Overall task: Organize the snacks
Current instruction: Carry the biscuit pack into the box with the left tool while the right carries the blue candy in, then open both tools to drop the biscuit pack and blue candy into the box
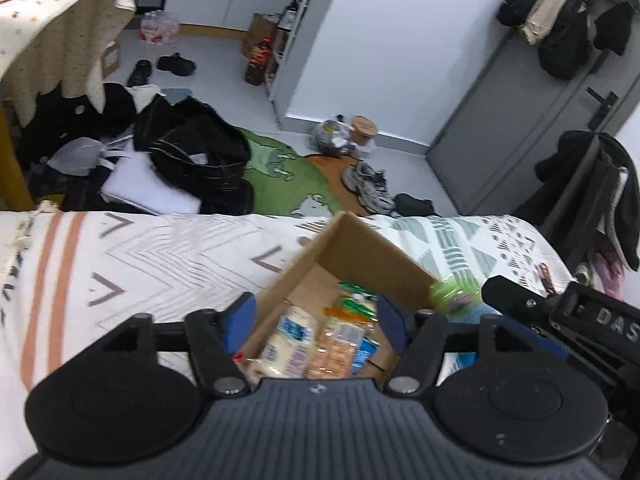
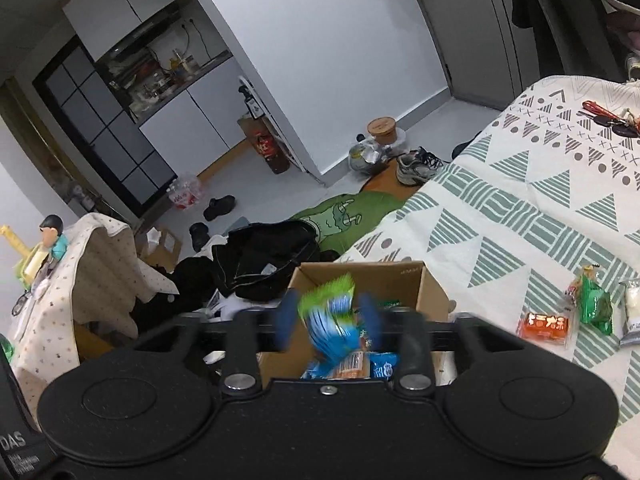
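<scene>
An open cardboard box [image 1: 360, 248] sits on the patterned bed cover, holding several snack packets, among them a white-and-blue one [image 1: 288, 340] and an orange one [image 1: 340, 344]. My left gripper [image 1: 315, 322] hovers open over the box with nothing between its blue pads. My right gripper [image 2: 328, 318] is over the same box [image 2: 432, 292], shut on a blurred green-and-blue snack packet [image 2: 332, 312]. In the left wrist view that packet [image 1: 452, 292] shows at the box's right corner. Loose on the bed to the right are an orange packet [image 2: 544, 326], a green packet [image 2: 596, 304] and a white one [image 2: 632, 312].
The bed cover [image 2: 520, 200] carries keys [image 2: 608, 118] at its far end. Beyond the bed edge the floor has black clothes [image 1: 200, 152], a green rug [image 1: 280, 176] and sneakers [image 1: 368, 184]. A cloth-draped table [image 1: 60, 32] stands left and a grey door [image 1: 540, 120] right.
</scene>
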